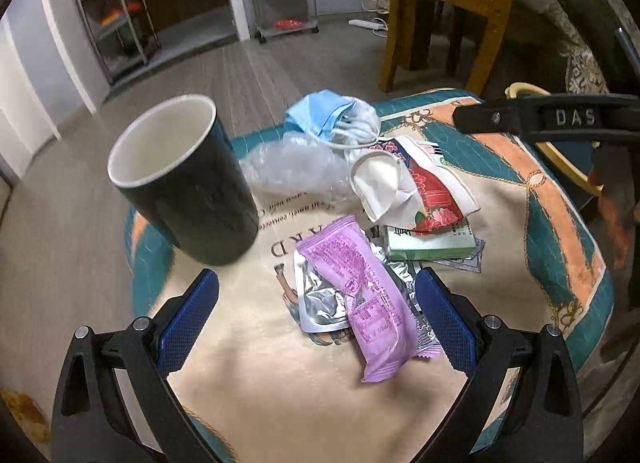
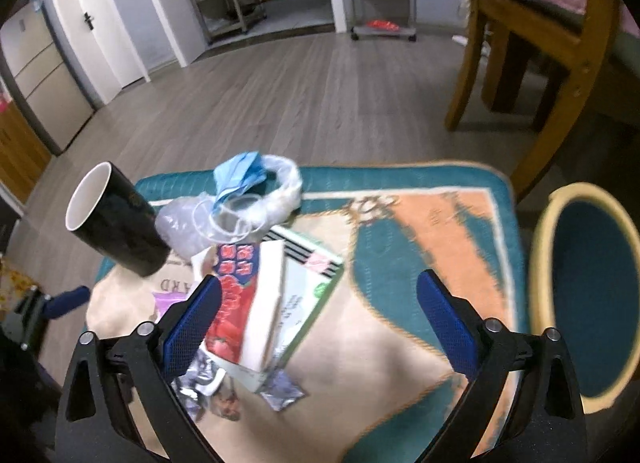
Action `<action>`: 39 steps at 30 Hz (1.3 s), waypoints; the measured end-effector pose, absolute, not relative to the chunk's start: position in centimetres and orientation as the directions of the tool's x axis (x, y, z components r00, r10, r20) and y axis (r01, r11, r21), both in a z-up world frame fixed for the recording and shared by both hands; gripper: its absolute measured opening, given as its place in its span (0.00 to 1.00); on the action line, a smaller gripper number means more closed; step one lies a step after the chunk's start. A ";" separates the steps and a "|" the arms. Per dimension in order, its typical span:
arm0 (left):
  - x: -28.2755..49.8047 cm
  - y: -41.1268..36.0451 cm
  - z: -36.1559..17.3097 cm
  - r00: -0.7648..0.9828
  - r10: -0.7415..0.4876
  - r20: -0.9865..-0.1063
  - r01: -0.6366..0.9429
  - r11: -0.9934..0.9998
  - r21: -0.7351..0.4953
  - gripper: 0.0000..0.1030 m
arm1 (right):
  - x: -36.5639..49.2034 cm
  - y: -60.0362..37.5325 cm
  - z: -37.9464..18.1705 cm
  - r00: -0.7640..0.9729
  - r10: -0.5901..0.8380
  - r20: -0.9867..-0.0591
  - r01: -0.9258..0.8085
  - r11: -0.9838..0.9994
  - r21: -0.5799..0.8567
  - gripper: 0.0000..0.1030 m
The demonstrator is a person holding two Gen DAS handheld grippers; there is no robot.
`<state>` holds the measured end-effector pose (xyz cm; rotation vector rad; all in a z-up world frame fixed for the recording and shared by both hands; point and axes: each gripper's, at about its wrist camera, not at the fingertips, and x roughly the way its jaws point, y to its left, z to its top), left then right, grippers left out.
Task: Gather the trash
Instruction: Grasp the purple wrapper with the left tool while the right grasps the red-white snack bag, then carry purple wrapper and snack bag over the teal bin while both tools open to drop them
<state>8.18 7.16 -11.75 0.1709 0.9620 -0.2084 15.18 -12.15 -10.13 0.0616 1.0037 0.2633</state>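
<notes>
Left gripper [image 1: 316,309] low in frame, jaws wide, straddling a purple wrapper [image 1: 364,303] that lies on a silver foil pack [image 1: 320,303]; nothing gripped. Black cup [image 1: 184,179] upright at centre left on the patterned cloth [image 1: 520,199]. Blue face mask [image 1: 320,113] and clear plastic bag [image 1: 292,167] toward upper centre; red floral packet [image 1: 432,191] on a green box [image 1: 432,247] at centre right. Right gripper [image 2: 320,315] jaws wide, empty, above the same red packet [image 2: 232,315] and box [image 2: 308,295]. Bin [image 2: 592,295] with yellow rim at right edge, beside the cloth.
</notes>
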 end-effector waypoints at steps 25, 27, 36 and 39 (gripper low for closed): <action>7.9 6.1 -13.0 0.445 -0.155 -0.882 0.341 0.940 0.006 0.10 | 15.5 -10.4 -12.3 0.354 0.490 -0.797 -0.193 0.872 0.450 0.07; 7.8 6.2 -12.5 0.461 -0.148 -0.875 0.335 0.942 0.017 0.10 | 15.4 -10.6 -11.6 0.369 0.493 -0.788 -0.198 0.870 0.451 0.05; 7.7 5.8 -9.3 0.540 -0.169 -0.825 0.319 0.948 0.015 0.09 | 14.5 -12.9 -7.8 0.448 0.480 -0.754 -0.227 0.877 0.423 0.04; 7.8 5.6 -8.2 0.559 -0.184 -0.808 0.321 0.947 0.006 0.09 | 14.0 -14.5 -6.5 0.477 0.478 -0.737 -0.223 0.878 0.425 0.04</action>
